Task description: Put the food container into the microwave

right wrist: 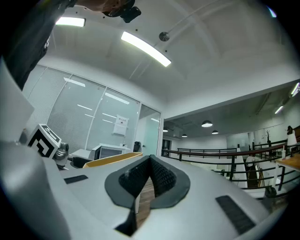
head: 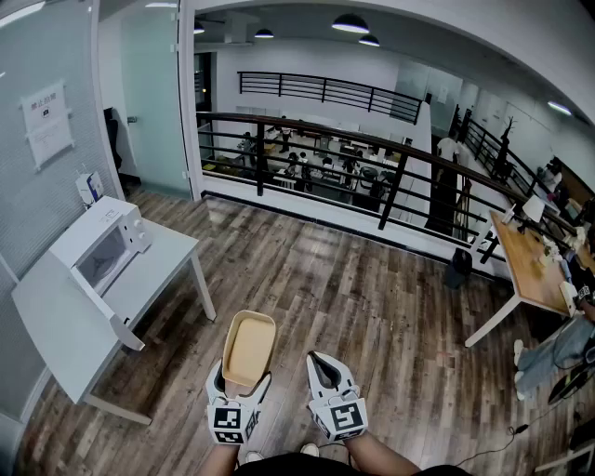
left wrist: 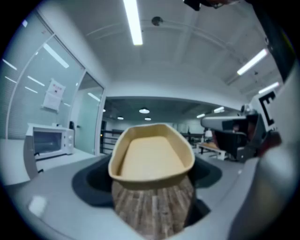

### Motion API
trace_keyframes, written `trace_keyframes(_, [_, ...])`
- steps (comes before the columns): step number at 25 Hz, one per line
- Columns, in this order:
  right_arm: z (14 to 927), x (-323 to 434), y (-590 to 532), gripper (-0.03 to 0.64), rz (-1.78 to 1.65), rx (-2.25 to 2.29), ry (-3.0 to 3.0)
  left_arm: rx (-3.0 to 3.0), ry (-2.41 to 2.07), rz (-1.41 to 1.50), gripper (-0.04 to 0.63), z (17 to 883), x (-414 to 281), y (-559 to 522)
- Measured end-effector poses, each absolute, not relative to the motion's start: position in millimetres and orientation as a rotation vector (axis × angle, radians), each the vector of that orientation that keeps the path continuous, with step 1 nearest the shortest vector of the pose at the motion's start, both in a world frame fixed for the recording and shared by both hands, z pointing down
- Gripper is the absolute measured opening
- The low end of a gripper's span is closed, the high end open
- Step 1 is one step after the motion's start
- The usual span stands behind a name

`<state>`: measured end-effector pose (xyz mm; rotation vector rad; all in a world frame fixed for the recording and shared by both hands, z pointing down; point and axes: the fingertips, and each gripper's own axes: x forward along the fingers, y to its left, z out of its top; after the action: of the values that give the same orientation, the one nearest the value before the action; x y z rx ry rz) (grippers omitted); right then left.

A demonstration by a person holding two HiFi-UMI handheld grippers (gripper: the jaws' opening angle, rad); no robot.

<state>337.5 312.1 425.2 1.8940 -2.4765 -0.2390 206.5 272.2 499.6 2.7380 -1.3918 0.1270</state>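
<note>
A wood plank floor (head: 353,297) in brown and grey runs across the room. At the left a white table (head: 51,316) stands against a frosted glass wall (head: 28,195) that bears a paper notice (head: 46,121). On the far side a black railing (head: 372,153) borders a drop to a lower level (head: 321,149) under round ceiling lamps (head: 350,23), and at the right stands a wooden-topped desk (head: 525,270) on white legs.

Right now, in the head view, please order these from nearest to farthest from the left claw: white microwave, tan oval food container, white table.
1. Tan oval food container: held in the left claw.
2. White table: on the left.
3. White microwave: on that table, by the wall, farther left.
</note>
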Motion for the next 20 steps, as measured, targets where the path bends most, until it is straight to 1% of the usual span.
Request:
trace_keyframes(8, [425.2,313.4,303.3,-0.002,-0.249,1.902,-2.484,2.654,-1.371,0.04,0.477,494.1,174.4,259.6])
trace_keyframes(14, [423.9,286.9,300.0,-0.002,-0.232,1.938,-2.514,2.712,-1.444,0.074,0.476,482.9,141.8,258.2])
trace_keyframes(20, [426.9,274.5,292.1,-0.002,-0.199,1.969,-2.495,2.762,-1.458,0.142,0.476,487.9,126.9,258.7])
